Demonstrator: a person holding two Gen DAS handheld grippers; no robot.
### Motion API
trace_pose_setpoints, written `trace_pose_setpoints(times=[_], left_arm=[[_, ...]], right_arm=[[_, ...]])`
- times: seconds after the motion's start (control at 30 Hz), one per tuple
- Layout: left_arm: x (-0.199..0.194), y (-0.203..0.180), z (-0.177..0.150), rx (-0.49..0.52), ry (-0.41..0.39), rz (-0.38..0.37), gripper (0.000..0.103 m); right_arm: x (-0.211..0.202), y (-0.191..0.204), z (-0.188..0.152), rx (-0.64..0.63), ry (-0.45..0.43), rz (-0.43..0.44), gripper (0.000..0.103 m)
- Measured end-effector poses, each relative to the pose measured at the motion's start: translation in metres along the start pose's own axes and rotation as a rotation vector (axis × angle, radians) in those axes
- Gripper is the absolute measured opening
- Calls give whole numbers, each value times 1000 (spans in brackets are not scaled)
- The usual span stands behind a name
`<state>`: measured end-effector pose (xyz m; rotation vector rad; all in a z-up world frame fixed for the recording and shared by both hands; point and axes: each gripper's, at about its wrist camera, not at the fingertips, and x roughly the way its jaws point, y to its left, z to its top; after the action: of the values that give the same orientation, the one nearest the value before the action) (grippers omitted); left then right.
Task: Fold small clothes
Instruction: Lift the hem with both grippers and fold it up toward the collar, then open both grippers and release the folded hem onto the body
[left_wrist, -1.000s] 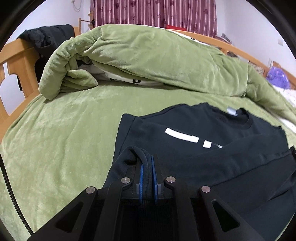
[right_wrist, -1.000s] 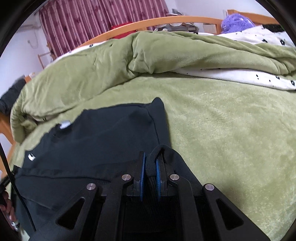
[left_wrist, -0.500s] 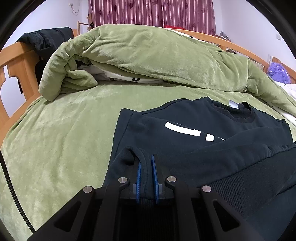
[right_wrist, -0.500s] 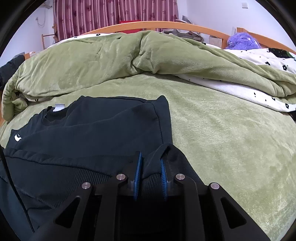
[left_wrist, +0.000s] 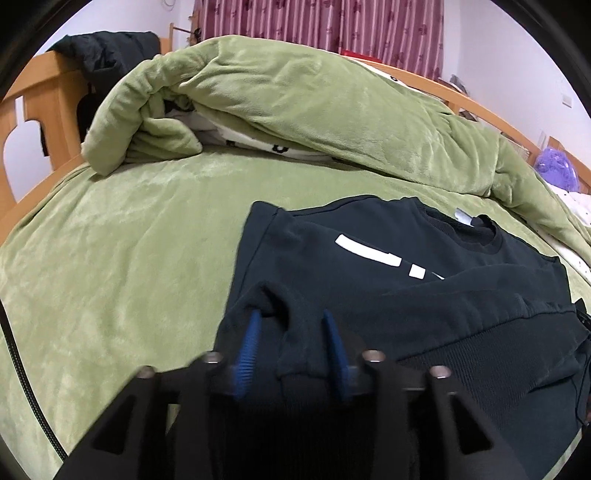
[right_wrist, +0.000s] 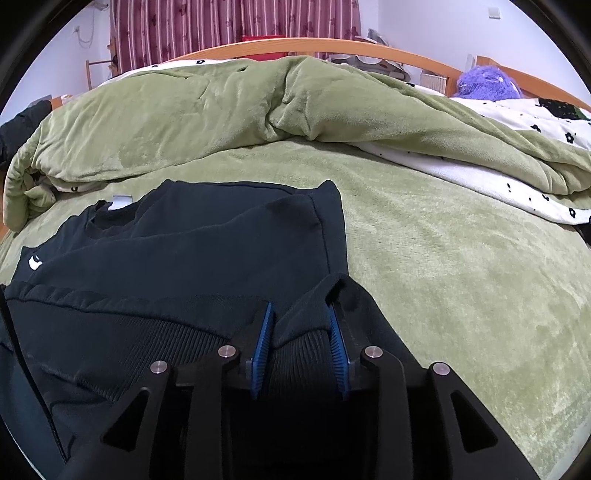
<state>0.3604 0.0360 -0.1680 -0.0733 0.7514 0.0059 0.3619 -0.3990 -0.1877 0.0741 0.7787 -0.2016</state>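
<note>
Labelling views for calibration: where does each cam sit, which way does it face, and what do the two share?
Left wrist: on the left claw, looking forward and down along its fingers at the left side of the dark sweatshirt on the green bedspread; its jaws are opening, hem fabric between them.
Right wrist: on the right claw, same downward angle, at the sweatshirt's right side; jaws opening around the ribbed hem.
Shared: the sweatshirt, the rumpled green duvet, the maroon curtain, the wooden bed frame.
</note>
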Motion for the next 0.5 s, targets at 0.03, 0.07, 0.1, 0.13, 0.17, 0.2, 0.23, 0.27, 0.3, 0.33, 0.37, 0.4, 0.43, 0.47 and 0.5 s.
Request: trace_pose_setpoints(times=[0.03, 0.07, 0.1, 0.13, 0.17, 0.2, 0.23, 0.27, 0.3, 0.33, 0.37, 0.4, 0.43, 0.47, 0.5], left_arm=[[-3, 1, -1, 0, 2, -6, 46], [-5, 2, -2, 1, 4, -5, 49], [-9, 2, -3, -1, 7, -1, 55], [-13, 4, -4, -4, 7, 4, 57], [-17, 5, -5, -6, 6, 2, 61], [-21, 6, -6, -9, 9, 1, 70], [-25, 8, -8, -14, 18, -17, 76], [-28, 9, -10, -18, 25, -33, 80], [-32, 9, -13, -19, 30, -37, 80], [-35, 8, -16, -12, 32, -32, 80], [-40, 6, -20, 4, 32, -25, 80], [-44, 5, -22, 15, 32, -23, 80], [-48, 4, -25, 21, 31, -25, 80], [-53, 4, -28, 19, 33, -33, 80], [-58, 5, -31, 9, 42, -46, 80]], right_arm=[[-3, 1, -1, -6, -1, -10, 37], [-7, 1, -3, -9, -7, -26, 42], [-12, 1, -5, -11, -19, -42, 46], [-16, 1, -8, -13, -25, -45, 53], [-20, 0, -10, -11, -26, -37, 55], [-24, -2, -13, -8, -27, -30, 55], [-28, -3, -17, -4, -27, -28, 56], [-34, -5, -21, 0, -32, -29, 56], [-39, -5, -25, 0, -37, -28, 56], [-43, -6, -27, -3, -39, -29, 56], [-49, -6, -31, -8, -39, -31, 56], [-55, -7, -35, -15, -37, -30, 56], [-58, -7, -38, -22, -33, -31, 56], [-64, -7, -42, -29, -27, -35, 56], [-69, -7, -46, -33, -22, -35, 56]])
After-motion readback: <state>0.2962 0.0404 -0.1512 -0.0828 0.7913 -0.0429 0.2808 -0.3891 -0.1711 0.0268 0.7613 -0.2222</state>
